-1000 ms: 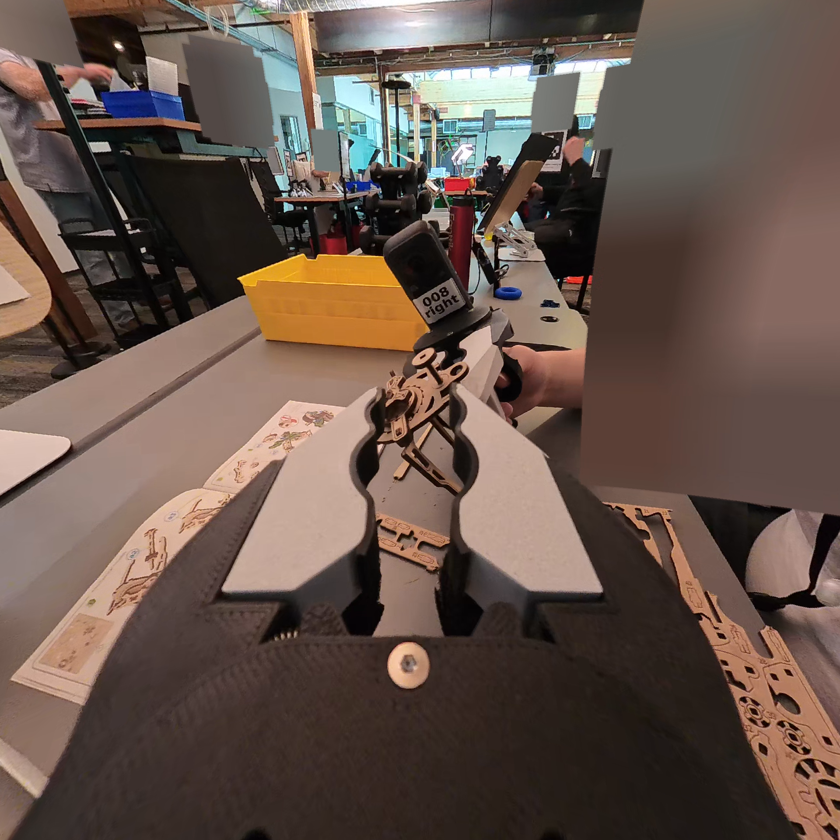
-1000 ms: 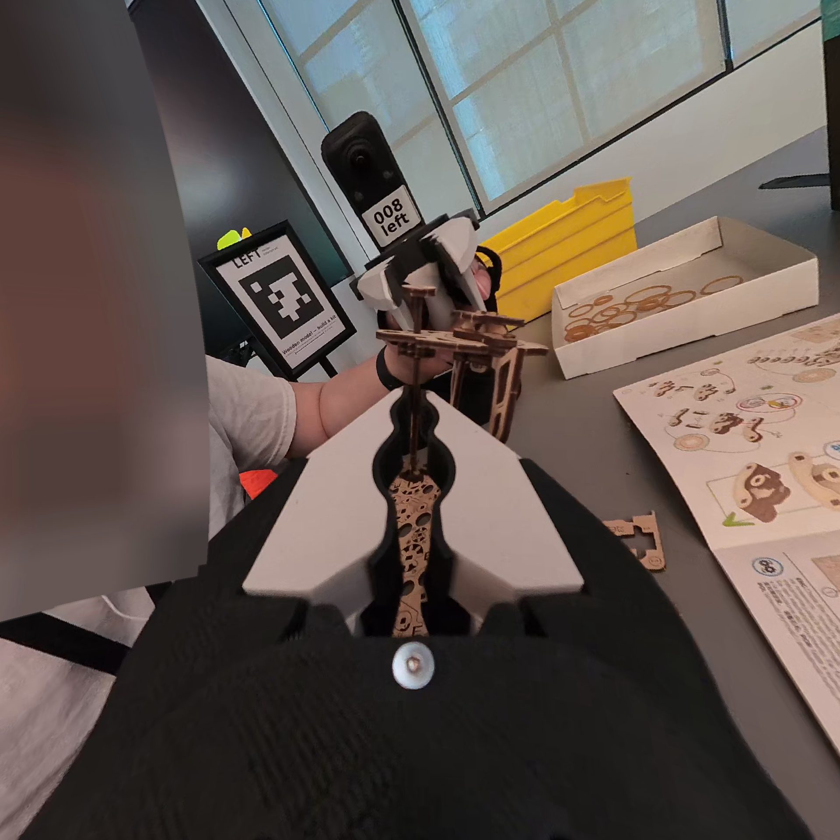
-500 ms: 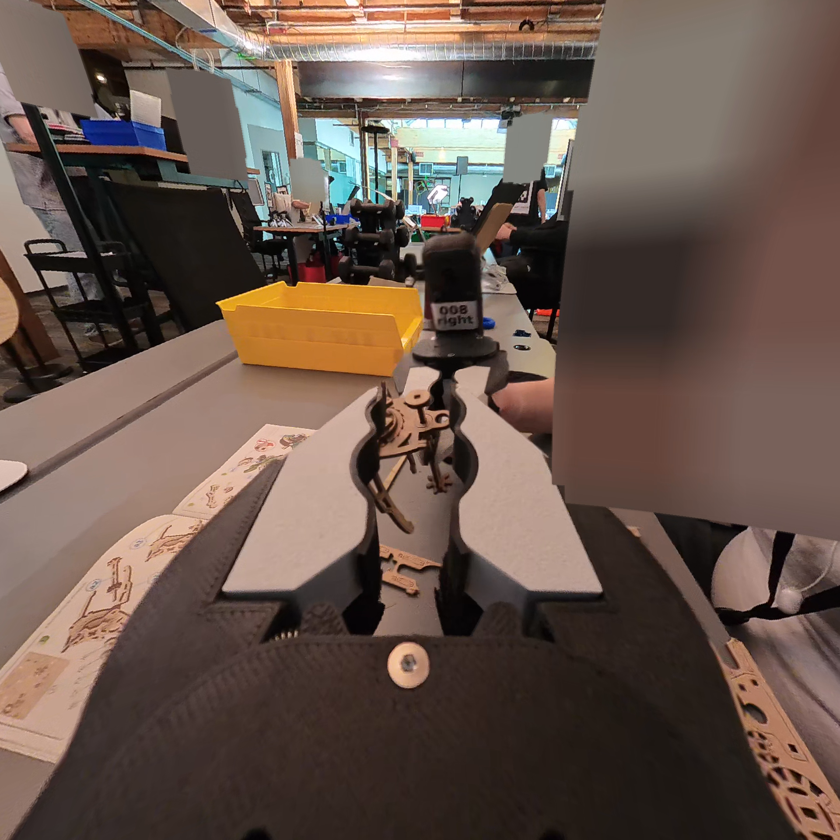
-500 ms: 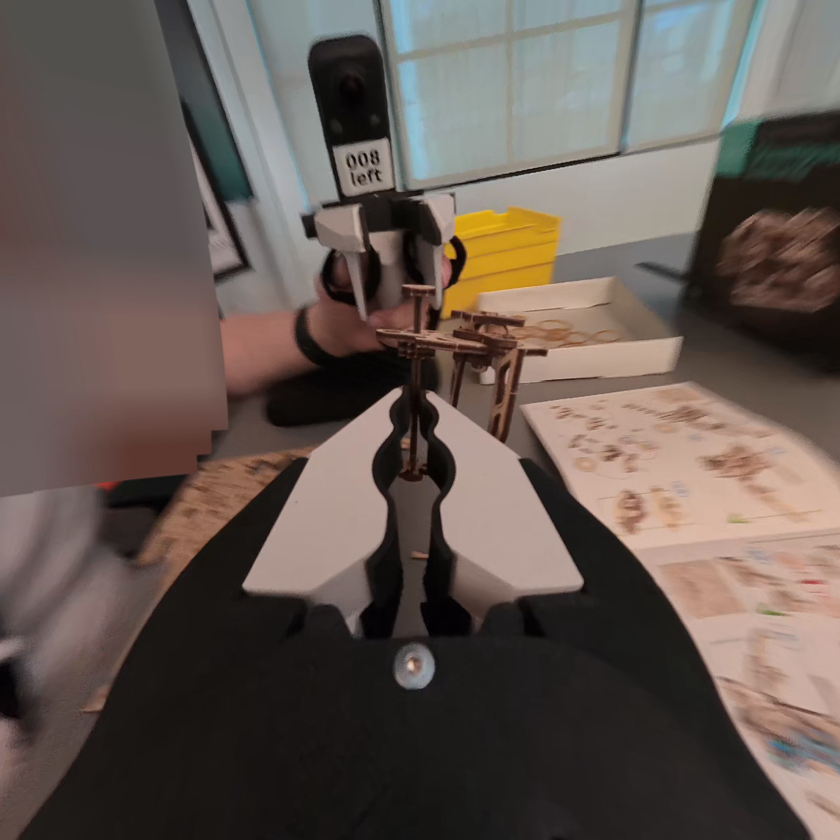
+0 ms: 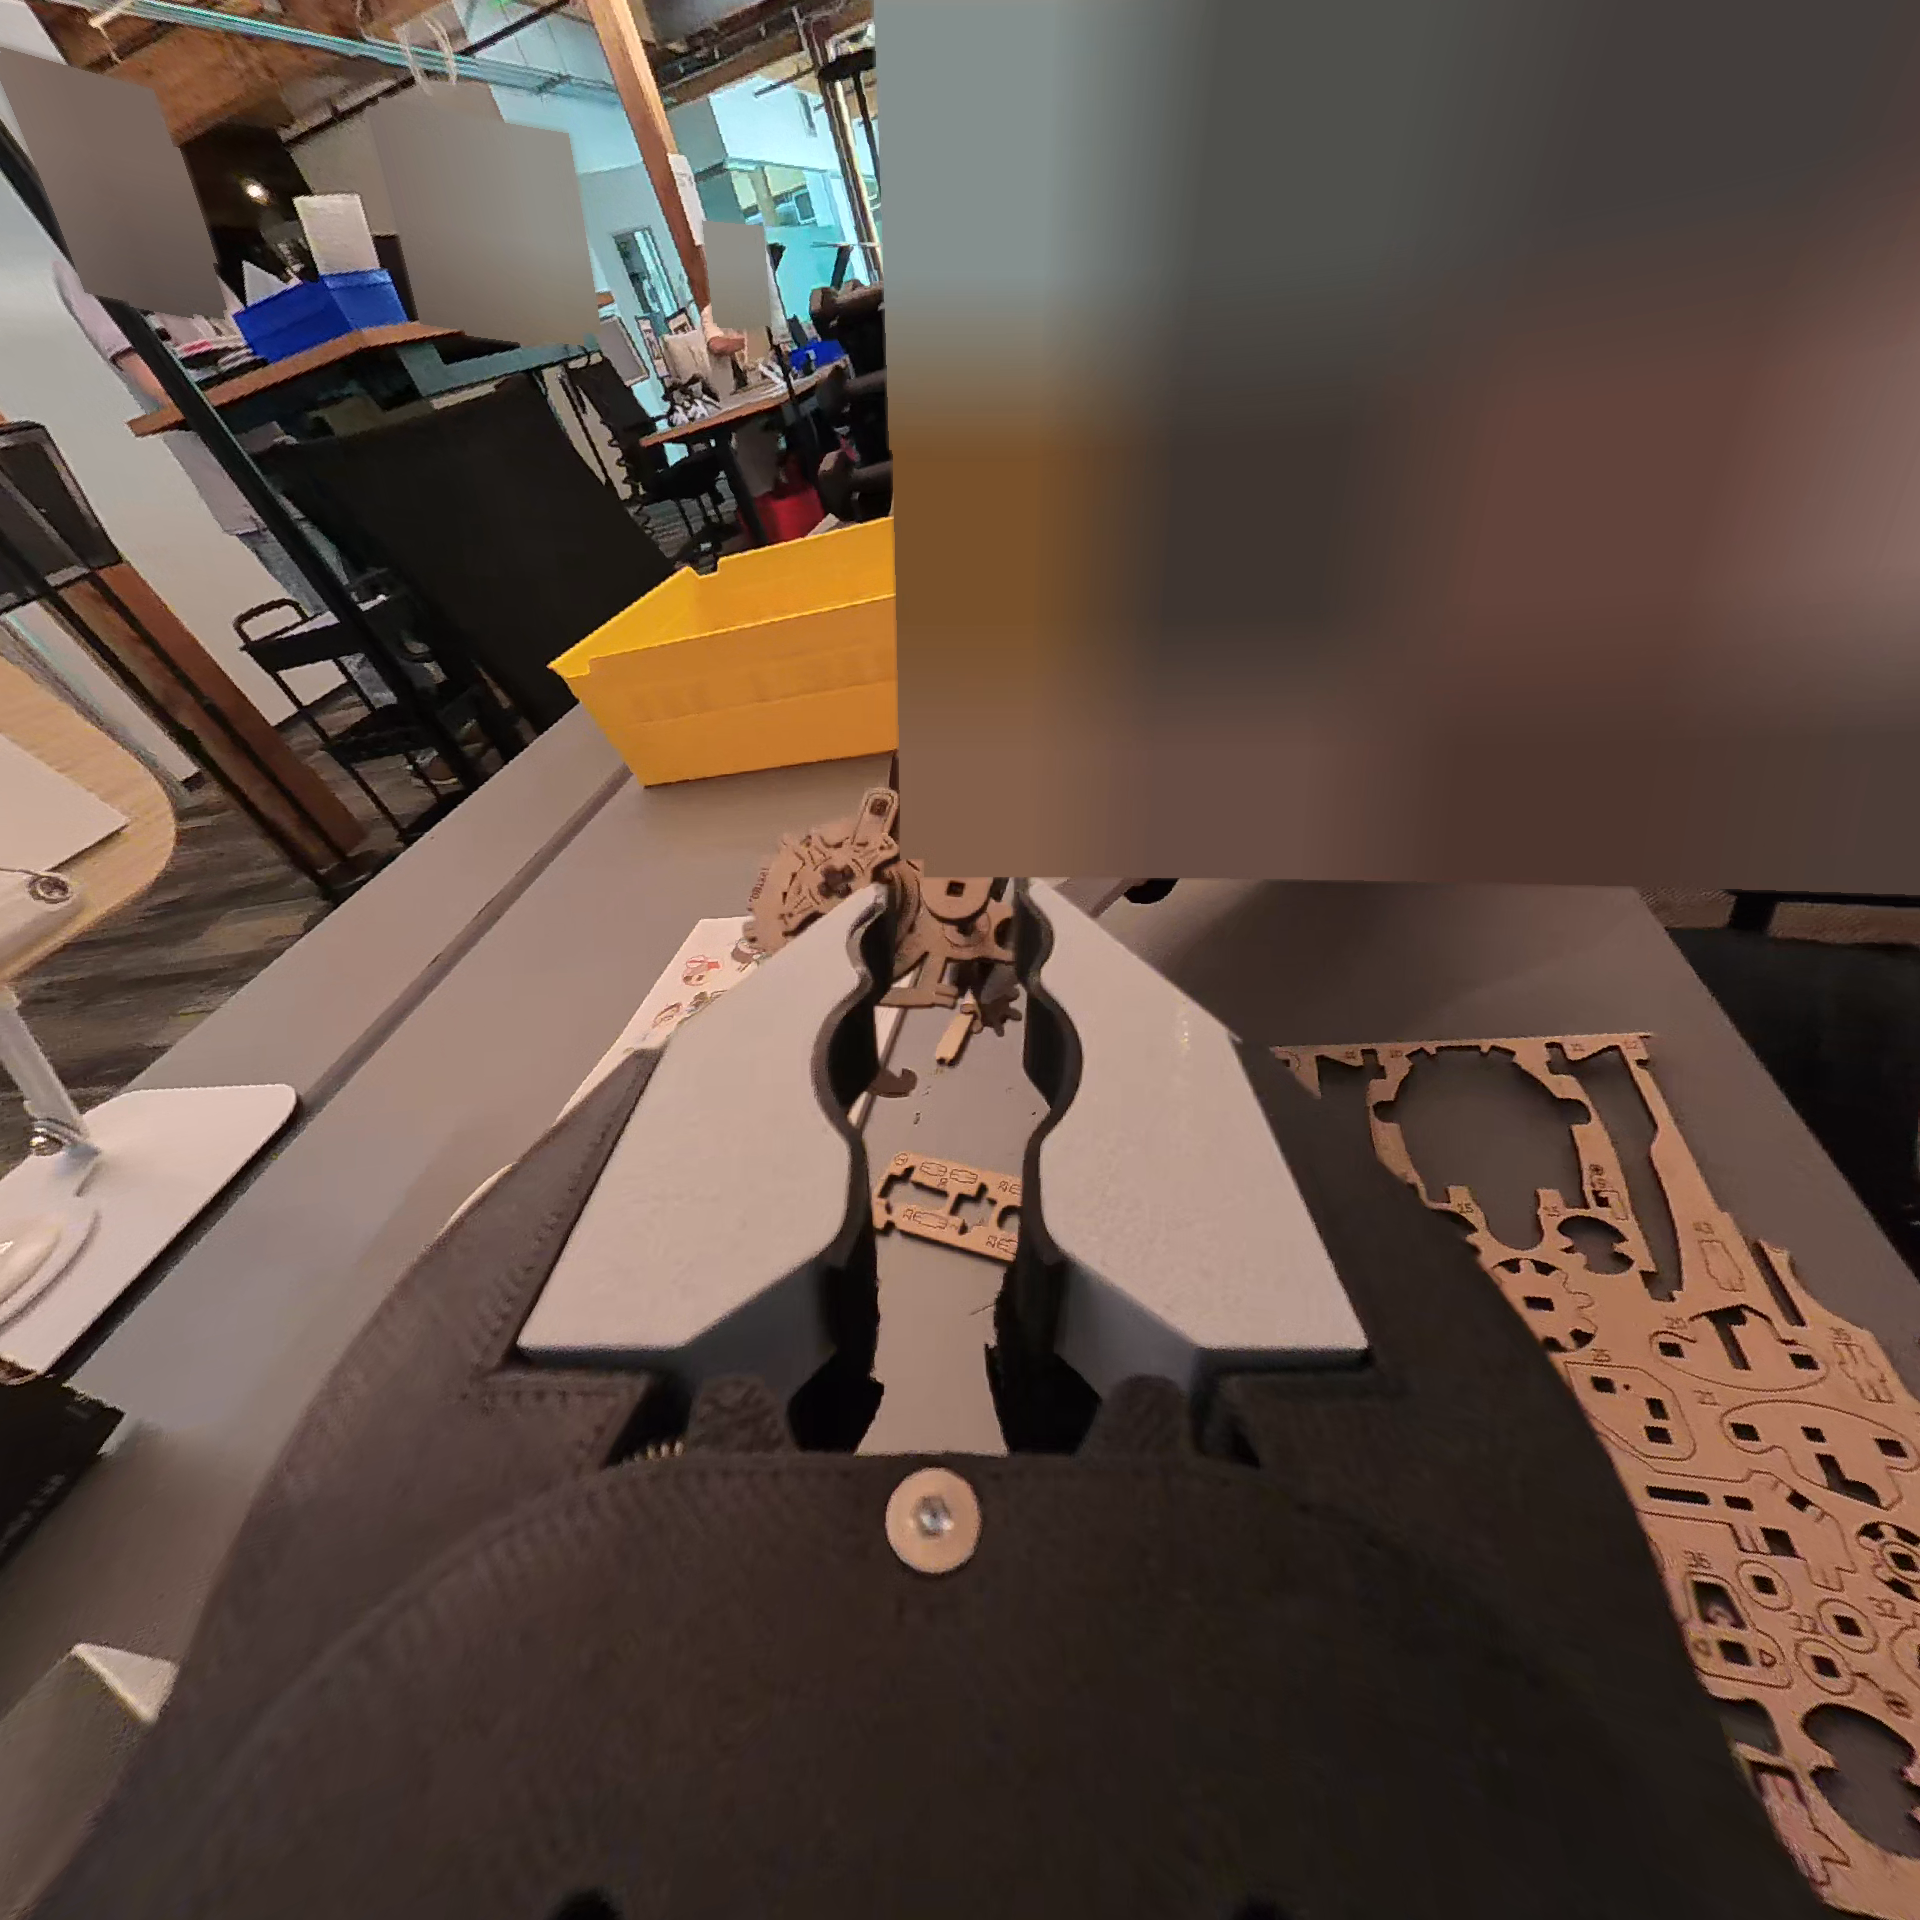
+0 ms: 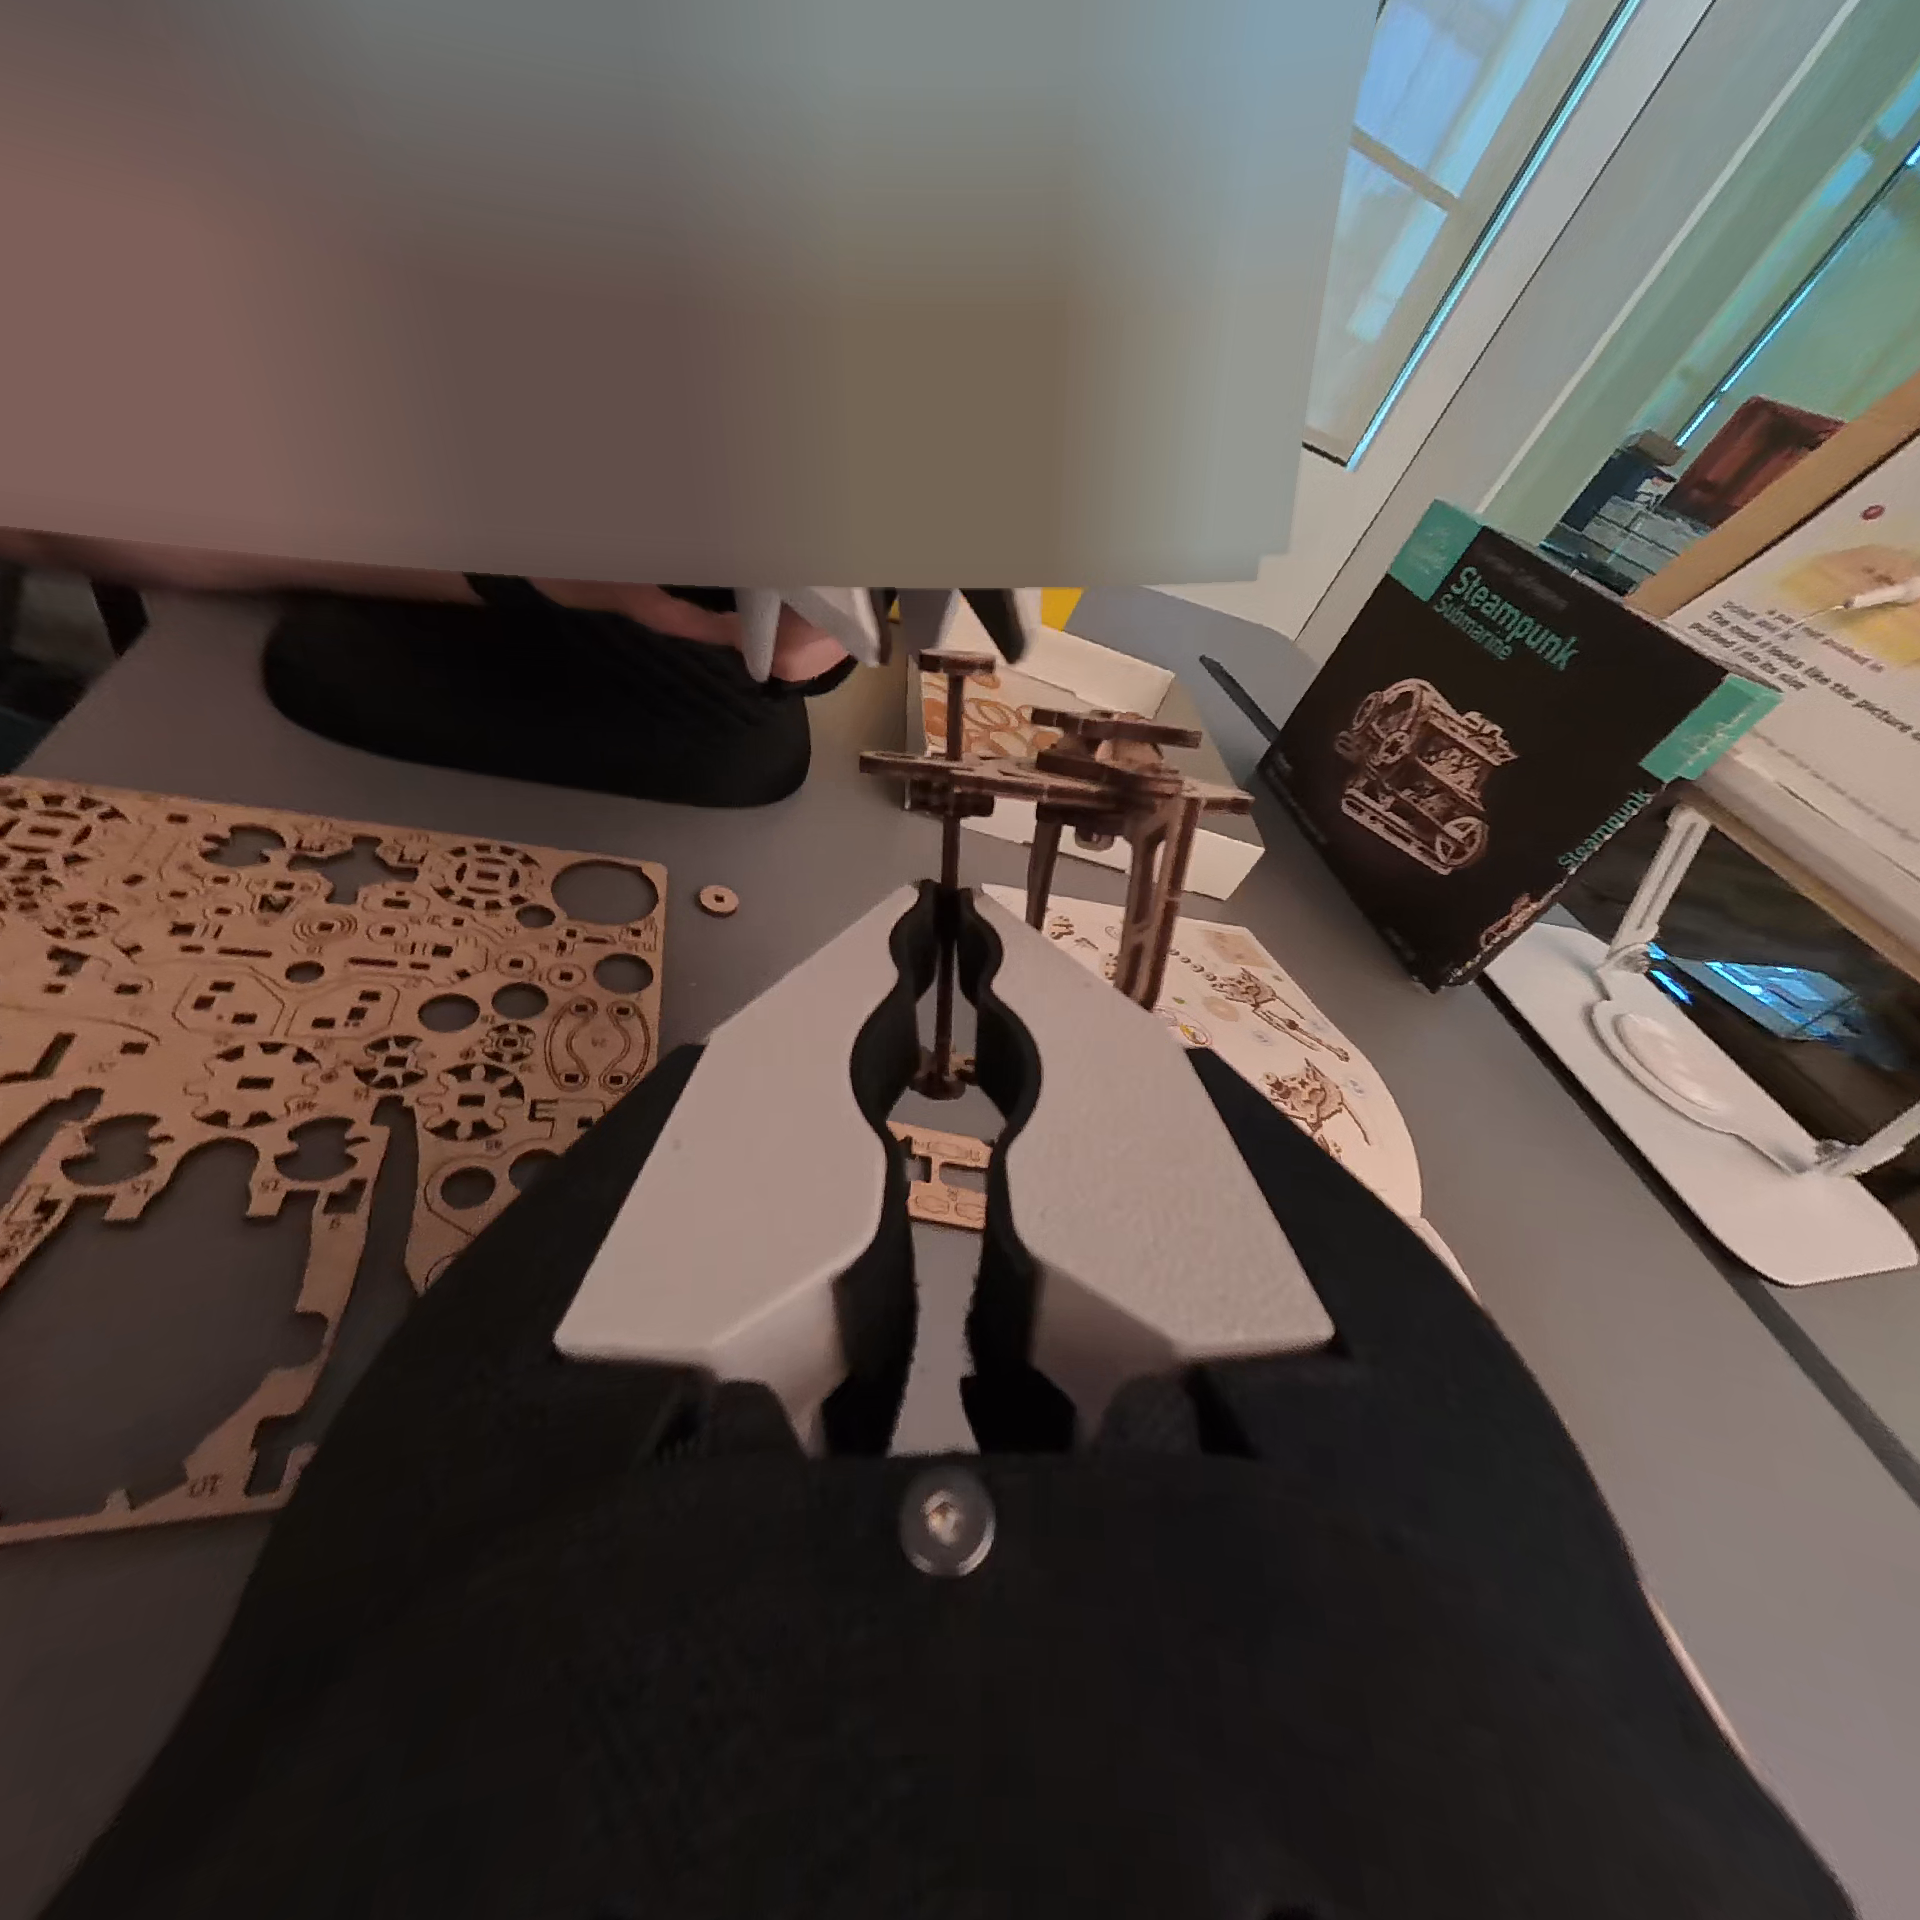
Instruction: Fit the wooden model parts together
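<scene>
My right gripper point(image 6: 948, 899) is shut on the thin lower shaft of a dark wooden model assembly point(image 6: 1039, 769) and holds it upright above the grey table point(image 6: 810, 862). The assembly has a flat plate, legs and a capped axle on top. My left gripper point(image 5: 951, 904) is open, its fingertips on either side of the assembly's gear end point(image 5: 831, 883). In the right wrist view the left gripper point(image 6: 883, 639) hangs just above the axle cap. A blur patch hides the right gripper in the left wrist view.
A punched plywood sheet point(image 6: 260, 1039) lies on the table and also shows in the left wrist view point(image 5: 1662, 1403). A small part fret point(image 5: 951, 1210), an instruction booklet point(image 6: 1278, 1049), a loose washer point(image 6: 717, 899), a white tray point(image 6: 1091, 831), the dark kit box point(image 6: 1486, 769) and a yellow bin point(image 5: 748, 675) surround the work spot. My hands' fingertips stand some 4 centimetres from each other. The right tips stand about 10 centimetres off the small part fret point(image 5: 951, 1210).
Both grippers have tilted down towards the table and come closer together. The left fingertips now sit around the assembly's upper end. The right gripper still holds the shaft.
</scene>
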